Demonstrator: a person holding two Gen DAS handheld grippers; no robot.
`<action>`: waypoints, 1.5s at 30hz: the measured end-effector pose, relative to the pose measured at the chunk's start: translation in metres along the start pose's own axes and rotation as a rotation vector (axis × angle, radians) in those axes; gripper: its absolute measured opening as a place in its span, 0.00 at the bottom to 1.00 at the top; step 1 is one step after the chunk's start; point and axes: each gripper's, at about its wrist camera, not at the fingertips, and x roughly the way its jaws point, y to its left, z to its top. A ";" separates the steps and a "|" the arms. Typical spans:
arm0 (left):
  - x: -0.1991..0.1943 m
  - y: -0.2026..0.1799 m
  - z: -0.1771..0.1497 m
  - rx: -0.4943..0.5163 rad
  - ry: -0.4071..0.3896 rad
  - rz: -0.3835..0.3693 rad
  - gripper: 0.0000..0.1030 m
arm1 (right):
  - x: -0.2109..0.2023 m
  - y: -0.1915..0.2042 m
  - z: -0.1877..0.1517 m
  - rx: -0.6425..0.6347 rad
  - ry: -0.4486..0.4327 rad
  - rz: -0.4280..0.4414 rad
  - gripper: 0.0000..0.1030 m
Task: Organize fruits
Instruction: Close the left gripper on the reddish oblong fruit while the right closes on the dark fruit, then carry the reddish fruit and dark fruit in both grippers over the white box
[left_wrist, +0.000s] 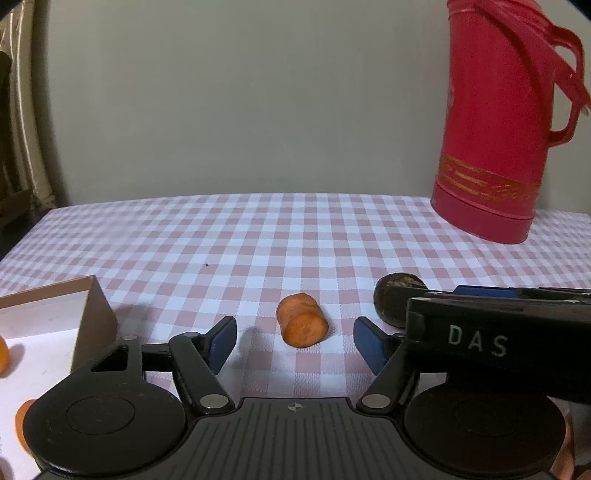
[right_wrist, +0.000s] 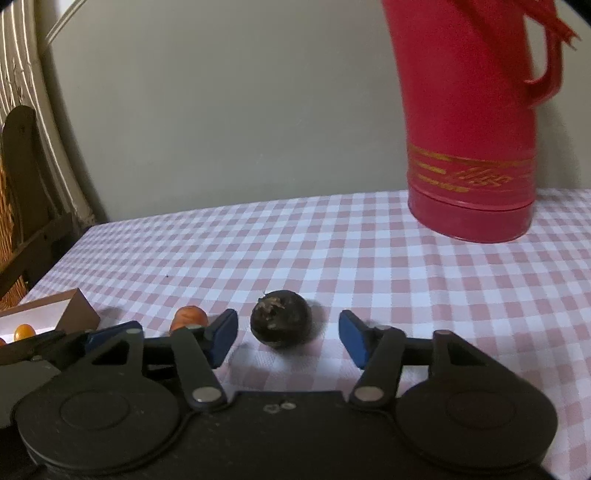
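The carrot piece (left_wrist: 303, 320) is seen lying on its side on the checked tablecloth (left_wrist: 258, 236), framed between the spread blue pads of the left gripper (left_wrist: 294, 341), which touch nothing. At its three o'clock the dark round fruit (right_wrist: 280, 323) is bracketed likewise by the right gripper (right_wrist: 288, 338), its jaws parted and clear of the skin. Each tool appears lined up for a separate pick. At nine o'clock an open box (left_wrist: 88, 317) holding orange pieces is likely the destination; a red jug (left_wrist: 498, 140) stands at one o'clock.
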 end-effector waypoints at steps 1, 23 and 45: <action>0.002 0.000 0.000 0.002 0.001 0.002 0.64 | 0.002 0.000 0.000 0.000 0.004 -0.003 0.47; 0.007 0.004 0.003 0.025 0.002 -0.020 0.31 | 0.007 0.001 0.004 -0.016 0.019 -0.045 0.31; 0.006 0.011 -0.002 0.003 0.003 -0.017 0.28 | -0.011 -0.008 -0.006 -0.009 0.027 -0.068 0.32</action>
